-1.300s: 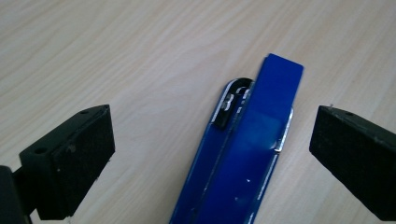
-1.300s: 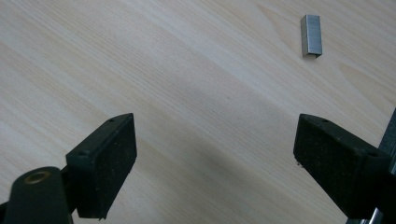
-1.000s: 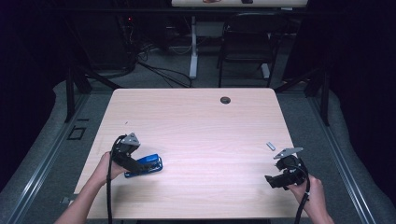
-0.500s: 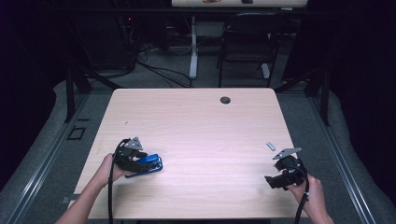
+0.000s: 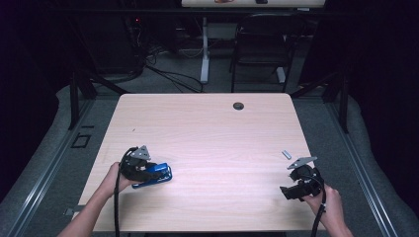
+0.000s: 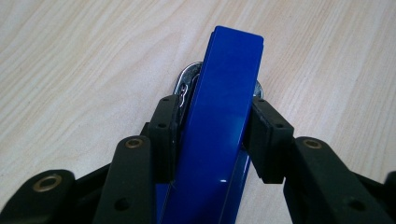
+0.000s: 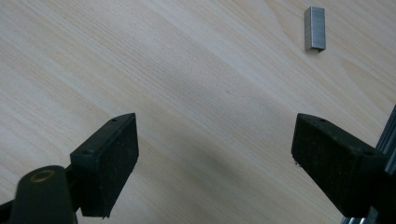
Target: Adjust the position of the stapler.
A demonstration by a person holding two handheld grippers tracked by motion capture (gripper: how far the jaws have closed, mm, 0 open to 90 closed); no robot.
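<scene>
Lying near the right gripper (image 5: 288, 186): staples (image 5: 286, 154), unobstructed.

We hold two black grippers, the left gripper (image 5: 148, 170) and right gripper (image 5: 292, 190): each has a grey three-cornered plate on top, brass-ringed pivots behind its pads, and a black cable trailing behind.
</scene>
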